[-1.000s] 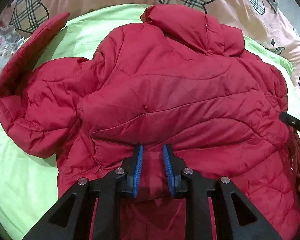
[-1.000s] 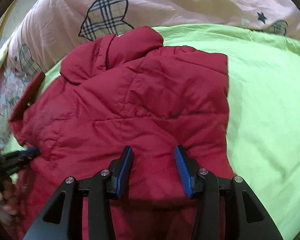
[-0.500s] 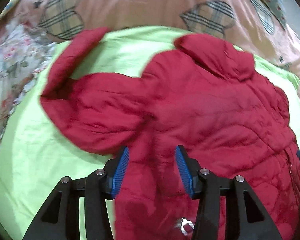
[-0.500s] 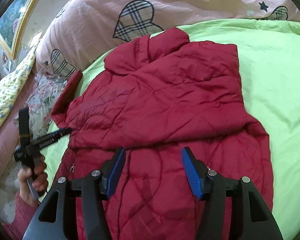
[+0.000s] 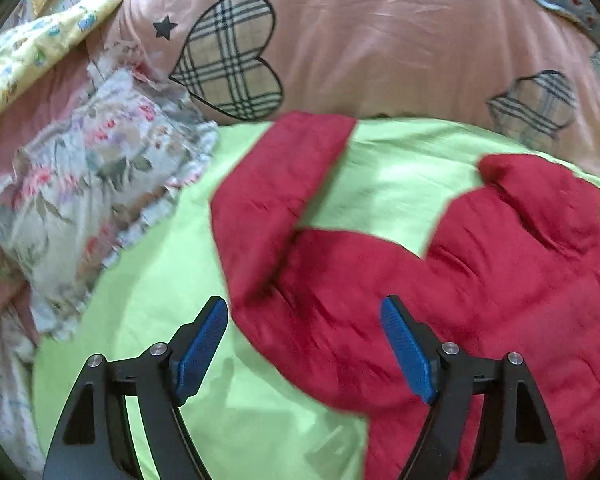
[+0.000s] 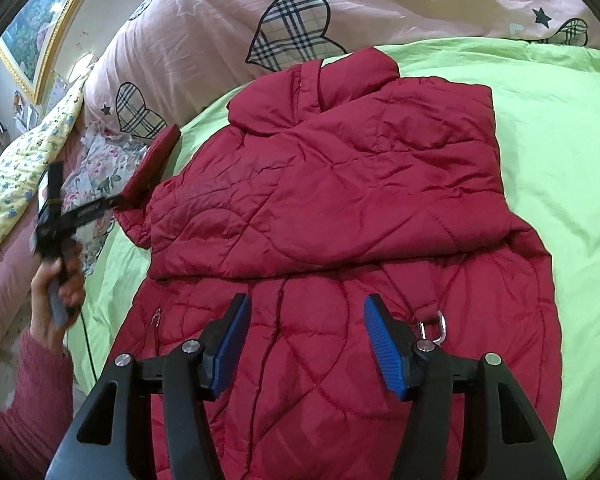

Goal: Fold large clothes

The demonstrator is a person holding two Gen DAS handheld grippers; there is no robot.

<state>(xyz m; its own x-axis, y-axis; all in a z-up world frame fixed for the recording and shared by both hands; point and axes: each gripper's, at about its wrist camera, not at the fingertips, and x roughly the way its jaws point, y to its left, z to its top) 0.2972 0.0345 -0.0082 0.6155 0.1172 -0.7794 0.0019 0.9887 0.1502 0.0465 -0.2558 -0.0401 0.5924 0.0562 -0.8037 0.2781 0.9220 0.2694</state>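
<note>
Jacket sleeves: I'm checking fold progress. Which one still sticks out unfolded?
The sleeve on the left wrist side, stretching off the red jacket toward the floral pillow. The other side is already folded in, leaving a straight edge.

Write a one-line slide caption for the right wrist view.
Open right gripper above a partly folded red quilted jacket on a green sheet, left gripper near the outstretched sleeve.

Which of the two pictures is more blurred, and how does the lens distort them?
Left wrist view: motion blur smears the quilted red padded jacket and the floral cushion, while the open left claw stays sharp. Right wrist view: crisp, with the jacket's stitching and a metal ring clear beside the open right claw. Both views: fisheye curving with dark corners.
</note>
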